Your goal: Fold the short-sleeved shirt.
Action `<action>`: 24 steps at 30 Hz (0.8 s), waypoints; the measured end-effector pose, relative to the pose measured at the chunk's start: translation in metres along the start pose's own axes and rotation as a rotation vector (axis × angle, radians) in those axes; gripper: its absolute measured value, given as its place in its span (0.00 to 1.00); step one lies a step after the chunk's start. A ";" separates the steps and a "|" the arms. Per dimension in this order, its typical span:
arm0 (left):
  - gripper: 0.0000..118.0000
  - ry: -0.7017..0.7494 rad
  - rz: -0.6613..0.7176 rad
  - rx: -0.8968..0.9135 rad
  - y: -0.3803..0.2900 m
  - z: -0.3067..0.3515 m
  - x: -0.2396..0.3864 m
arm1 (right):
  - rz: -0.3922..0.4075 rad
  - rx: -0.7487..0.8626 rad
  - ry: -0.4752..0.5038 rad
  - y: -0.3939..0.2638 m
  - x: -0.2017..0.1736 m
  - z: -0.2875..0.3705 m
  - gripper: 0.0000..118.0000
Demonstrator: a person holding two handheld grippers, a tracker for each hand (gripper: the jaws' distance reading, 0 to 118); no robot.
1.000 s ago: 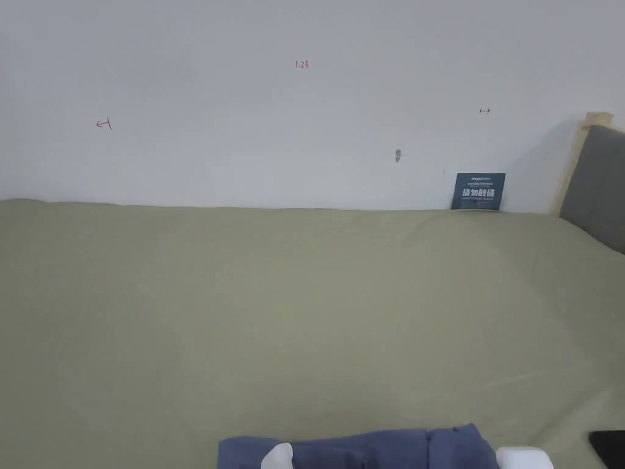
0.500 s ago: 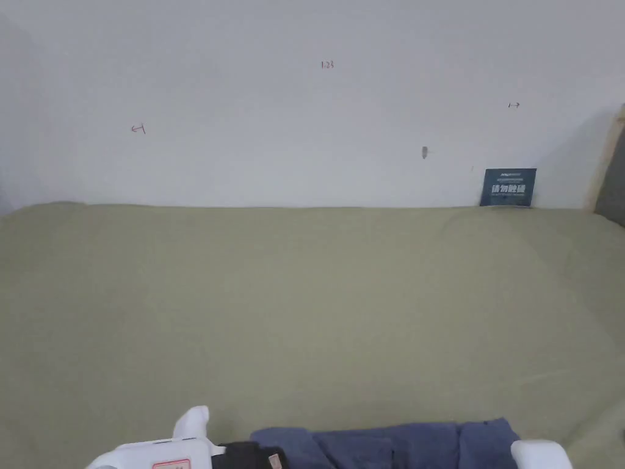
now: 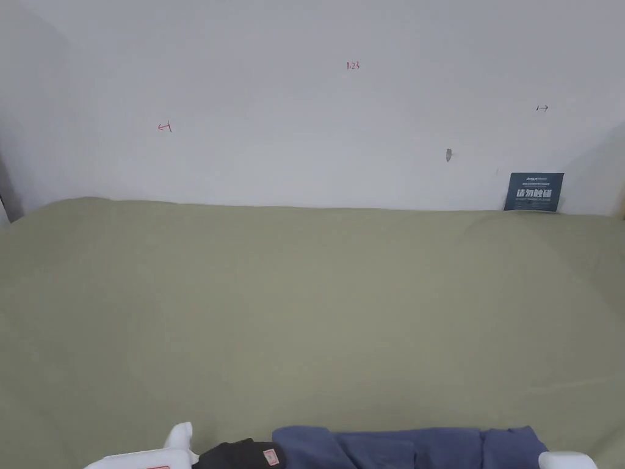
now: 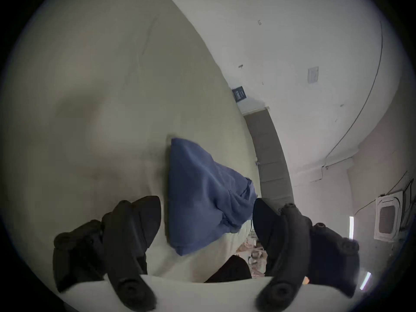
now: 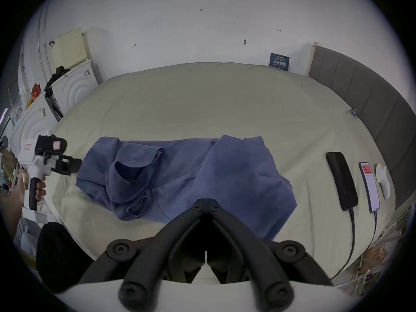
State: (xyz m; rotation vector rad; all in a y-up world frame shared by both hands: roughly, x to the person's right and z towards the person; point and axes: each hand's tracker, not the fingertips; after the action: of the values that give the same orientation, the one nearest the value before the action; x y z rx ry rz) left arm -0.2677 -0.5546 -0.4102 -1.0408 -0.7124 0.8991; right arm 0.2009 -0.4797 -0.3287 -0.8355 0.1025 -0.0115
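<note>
- Right hand-held gripper (image 5: pixel 206 201): jaws closed together with nothing between them, poised over the near edge of the blue shirt (image 5: pixel 180 177); the shirt lies part-folded on the bed (image 5: pixel 202 105), long axis running left to right
- Left hand-held gripper (image 4: pixel 207 217): jaws spread wide, empty, beside the shirt's left end
- Two phones (image 5: pixel 342 181) lie right of the shirt, well apart from it; beyond them, the grey headboard (image 5: pixel 364 96)

The shirt (image 5: pixel 186 177) at mid-frame is plain blue with no print, lying on a bed (image 5: pixel 202 96) covered in pale olive green. The right gripper (image 5: pixel 206 201) has black jaws; the left gripper (image 5: pixel 74 165), at the left edge, is black on a white body. At right lies a black phone (image 5: pixel 342 181), and the headboard (image 5: pixel 364 105) looks grey.
</note>
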 end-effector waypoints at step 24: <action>0.14 0.160 0.080 0.249 -0.010 0.071 0.029 | -0.089 0.030 -0.017 -0.002 0.021 0.010 0.00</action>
State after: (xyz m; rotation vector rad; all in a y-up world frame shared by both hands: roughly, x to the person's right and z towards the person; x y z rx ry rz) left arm -0.3112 -0.5023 -0.3738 -0.9117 -0.4156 0.9360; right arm 0.2227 -0.4744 -0.3222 -0.8095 0.0489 -0.0892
